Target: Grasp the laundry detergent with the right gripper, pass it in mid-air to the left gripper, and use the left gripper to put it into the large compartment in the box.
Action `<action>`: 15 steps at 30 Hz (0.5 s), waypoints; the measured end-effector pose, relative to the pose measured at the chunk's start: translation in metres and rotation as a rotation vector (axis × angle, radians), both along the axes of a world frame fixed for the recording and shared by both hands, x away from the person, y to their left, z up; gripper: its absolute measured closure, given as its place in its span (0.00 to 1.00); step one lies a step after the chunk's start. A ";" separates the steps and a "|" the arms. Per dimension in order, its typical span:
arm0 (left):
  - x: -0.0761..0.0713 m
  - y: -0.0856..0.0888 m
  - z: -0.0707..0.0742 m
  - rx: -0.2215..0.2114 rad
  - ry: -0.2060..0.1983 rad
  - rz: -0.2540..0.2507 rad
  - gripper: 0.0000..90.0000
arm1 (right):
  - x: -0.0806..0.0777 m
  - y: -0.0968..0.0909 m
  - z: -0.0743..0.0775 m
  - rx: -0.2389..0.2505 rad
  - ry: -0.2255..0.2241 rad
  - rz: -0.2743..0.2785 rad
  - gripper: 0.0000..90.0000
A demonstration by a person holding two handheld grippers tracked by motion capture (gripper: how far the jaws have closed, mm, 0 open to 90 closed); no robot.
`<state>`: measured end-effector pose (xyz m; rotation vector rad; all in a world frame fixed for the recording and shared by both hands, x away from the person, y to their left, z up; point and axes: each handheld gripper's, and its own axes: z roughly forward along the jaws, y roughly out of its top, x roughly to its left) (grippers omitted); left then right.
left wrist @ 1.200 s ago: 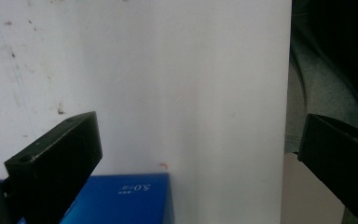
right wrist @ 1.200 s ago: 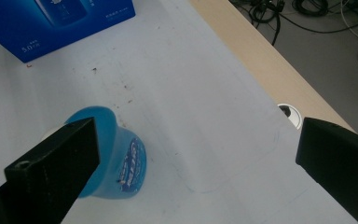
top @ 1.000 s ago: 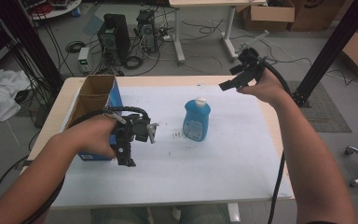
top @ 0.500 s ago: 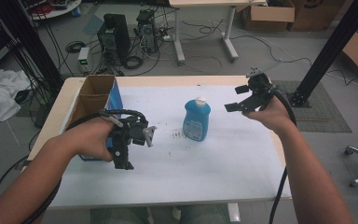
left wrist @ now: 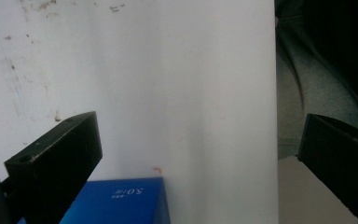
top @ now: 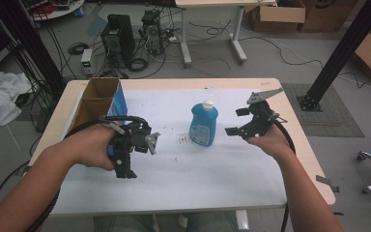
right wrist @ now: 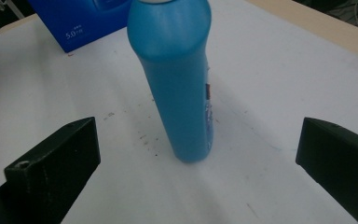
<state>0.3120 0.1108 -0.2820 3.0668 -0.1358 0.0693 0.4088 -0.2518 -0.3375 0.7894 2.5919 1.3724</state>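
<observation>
- My right gripper (top: 237,122) hovers above the desk (top: 232,169), just to the right of the blue bottle (top: 204,124); its 2 jaws are spread wide with nothing between them.
- In the right gripper view, the blue bottle (right wrist: 179,79) stands upright on the white desk surface (right wrist: 270,93), centred in the gap between my 2 black jaws but farther off than their tips, so no jaw touches it.
- The bottle carries a white cap (top: 206,104); small dark specks mark the desk surface just to its left.
- My left gripper (top: 125,162) is held over the left part of the desk, near the blue carton (top: 118,104), with its tips pointing back toward the near edge.
- In the left gripper view, the left gripper's 2 jaws are also spread wide and hold nothing; a corner of the blue carton (left wrist: 121,203) shows between them at the bottom, printed with "5.0".
- The carton stands open-topped at the left rear of the desk, its brown inside (top: 94,99) facing up, well apart from the bottle.
- A black cable (top: 125,118) loops over my left hand (top: 89,145); my right hand (top: 268,140) grips the right gripper from beneath.
</observation>
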 end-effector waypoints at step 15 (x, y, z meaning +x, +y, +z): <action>-0.004 -0.011 0.007 0.002 -0.013 -0.015 0.00 | -0.001 0.027 -0.042 0.011 -0.021 -0.003 0.00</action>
